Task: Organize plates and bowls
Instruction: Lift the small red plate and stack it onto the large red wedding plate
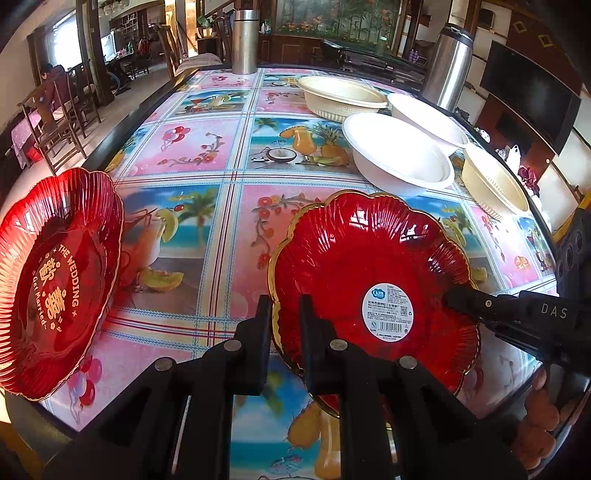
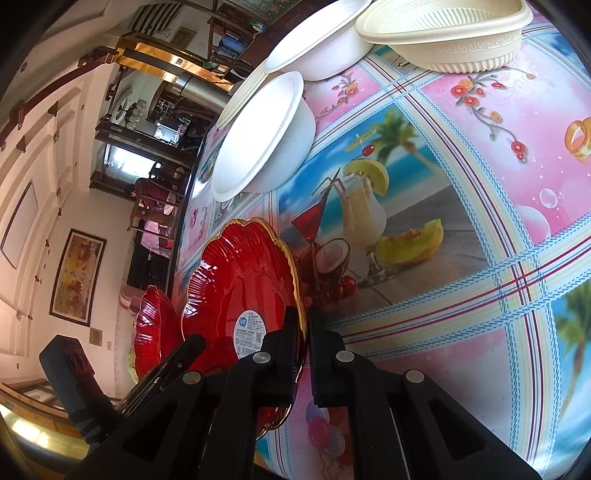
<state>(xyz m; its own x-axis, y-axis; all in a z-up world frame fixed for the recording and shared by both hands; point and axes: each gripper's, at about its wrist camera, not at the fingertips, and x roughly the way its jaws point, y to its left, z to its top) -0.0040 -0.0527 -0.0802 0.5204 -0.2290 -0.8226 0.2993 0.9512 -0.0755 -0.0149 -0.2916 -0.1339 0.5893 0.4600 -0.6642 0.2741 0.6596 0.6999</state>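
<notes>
Left wrist view: red scalloped plate with a gold rim (image 1: pixel 373 280) right up front, white barcode sticker (image 1: pixel 387 312) near its middle, tilted rather than lying flat on the fruit-and-cocktail tablecloth (image 1: pixel 221 229). Left gripper (image 1: pixel 284 314) clamped onto the plate's near-left rim, one finger on each side of the gold edge, jaws nearly together. Right gripper (image 1: pixel 452 297) coming in from the right edge, tip over the plate just beside the sticker. Second red plate (image 1: pixel 55 280), printed "THE WEDDING" and "Get Married", propped up at the left corner of the table, well apart from the held one. Farther back on the right, two white bowls (image 1: pixel 400 151) touching each other, plus two cream ribbed bowls, one behind them (image 1: pixel 341 98) and one by the right table edge (image 1: pixel 495 184). Two steel flasks standing at the far end, one in the middle (image 1: pixel 244 40), one to the right (image 1: pixel 452 64). Right wrist view: right gripper (image 2: pixel 303 328) pinched shut on the gold rim of that same plate (image 2: pixel 240 288), fingers hugging the edge on both sides. Left gripper (image 2: pixel 192 341) poking in from the lower left against the plate's face. So both grippers closed on one plate at opposite rims. Other red plate (image 2: pixel 153 328) peeking out behind it; white bowls (image 2: pixel 258 144) and a cream bowl (image 2: pixel 443 33) up top.
</notes>
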